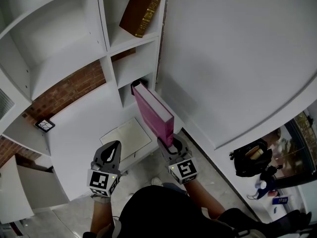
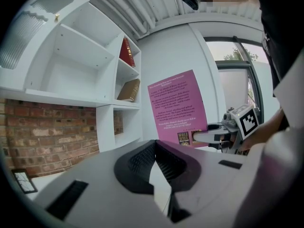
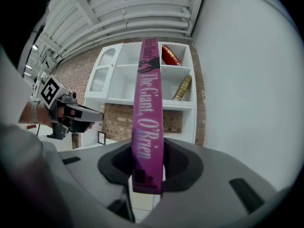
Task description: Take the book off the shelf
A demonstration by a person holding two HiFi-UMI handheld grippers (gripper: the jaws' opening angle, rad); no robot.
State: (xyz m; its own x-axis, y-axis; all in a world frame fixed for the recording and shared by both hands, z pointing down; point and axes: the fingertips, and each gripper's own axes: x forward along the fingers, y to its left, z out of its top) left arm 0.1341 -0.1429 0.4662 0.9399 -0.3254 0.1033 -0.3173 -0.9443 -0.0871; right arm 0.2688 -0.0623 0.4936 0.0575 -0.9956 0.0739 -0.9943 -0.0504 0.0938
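Observation:
My right gripper (image 1: 171,144) is shut on the lower end of a magenta book (image 1: 153,114), which I hold clear of the white shelf unit (image 1: 106,48). In the right gripper view the book's spine (image 3: 149,103) stands upright between the pads of that gripper (image 3: 148,167). My left gripper (image 1: 111,152) hangs to the left of it, shut, with nothing in it. In the left gripper view the jaw tips of my left gripper (image 2: 155,148) meet, and the book's back cover (image 2: 178,106) shows to the right with the right gripper (image 2: 209,136) under it.
A brown book (image 1: 140,11) leans in an upper compartment, with a red book (image 3: 171,56) one compartment higher. A small framed picture (image 1: 44,125) stands against the brick wall. A white sheet (image 1: 126,137) lies on the low ledge. A black bag (image 1: 250,157) sits on the floor at the right.

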